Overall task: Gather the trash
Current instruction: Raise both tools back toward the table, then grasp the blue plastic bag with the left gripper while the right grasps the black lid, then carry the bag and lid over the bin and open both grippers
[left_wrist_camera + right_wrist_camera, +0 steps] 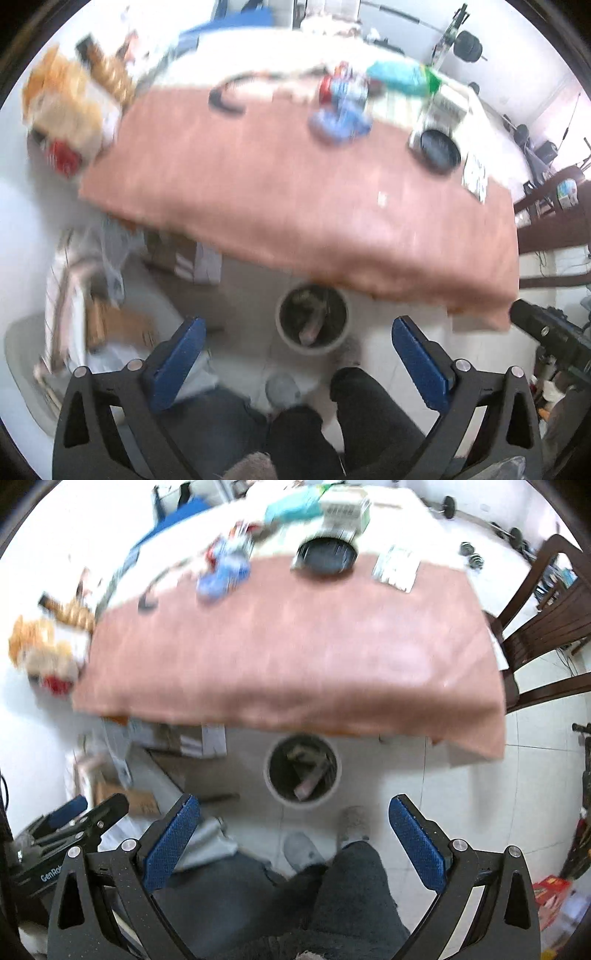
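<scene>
Both grippers, left gripper and right gripper, gape empty above the bin; blurred blue wrappers on the table look light, crushable, best pinched mid-crumple

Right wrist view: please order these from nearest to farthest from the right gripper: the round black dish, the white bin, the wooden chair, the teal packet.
1. white bin: on the floor straight ahead of the right gripper, below the table edge.
2. wooden chair: right of the table.
3. round black dish: on the table's far part.
4. teal packet: beyond the dish, at the far edge.
</scene>
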Action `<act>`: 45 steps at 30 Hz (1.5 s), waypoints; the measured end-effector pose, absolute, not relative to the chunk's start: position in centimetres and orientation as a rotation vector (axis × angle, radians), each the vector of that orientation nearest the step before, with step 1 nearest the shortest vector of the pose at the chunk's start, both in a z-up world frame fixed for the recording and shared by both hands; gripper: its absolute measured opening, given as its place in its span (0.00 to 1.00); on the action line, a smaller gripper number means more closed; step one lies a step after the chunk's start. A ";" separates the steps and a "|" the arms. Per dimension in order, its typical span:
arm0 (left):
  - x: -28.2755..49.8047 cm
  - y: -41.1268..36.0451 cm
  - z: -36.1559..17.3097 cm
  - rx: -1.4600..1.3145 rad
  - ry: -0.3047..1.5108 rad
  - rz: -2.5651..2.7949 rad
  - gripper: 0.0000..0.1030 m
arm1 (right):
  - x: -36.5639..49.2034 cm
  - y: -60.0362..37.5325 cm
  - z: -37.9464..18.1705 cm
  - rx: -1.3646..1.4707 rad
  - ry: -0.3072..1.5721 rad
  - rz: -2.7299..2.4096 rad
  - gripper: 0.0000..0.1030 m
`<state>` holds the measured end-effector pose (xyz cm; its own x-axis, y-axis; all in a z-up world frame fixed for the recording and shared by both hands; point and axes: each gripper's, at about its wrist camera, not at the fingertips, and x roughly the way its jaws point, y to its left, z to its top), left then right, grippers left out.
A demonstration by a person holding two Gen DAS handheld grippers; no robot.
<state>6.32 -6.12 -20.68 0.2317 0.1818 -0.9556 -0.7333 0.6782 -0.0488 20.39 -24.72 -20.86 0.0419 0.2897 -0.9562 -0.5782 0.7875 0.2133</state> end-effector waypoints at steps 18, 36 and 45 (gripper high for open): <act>27.8 11.6 -32.0 -0.662 1.354 0.773 0.97 | 46.2 -5.6 -32.7 -0.447 1.431 0.591 1.00; 23.3 9.1 -30.3 -0.604 1.289 0.875 0.07 | 46.0 -3.9 -33.2 -0.459 1.389 0.627 0.85; 17.1 3.8 -24.2 -0.540 1.171 0.822 0.07 | 40.1 -9.9 -27.2 -0.360 1.315 0.643 0.85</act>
<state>17.06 3.80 -24.20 0.1610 0.2784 -0.9469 -0.7962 0.6035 0.0420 40.06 -9.86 -27.19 0.1168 0.2311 -0.9659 -0.6209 0.7761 0.1106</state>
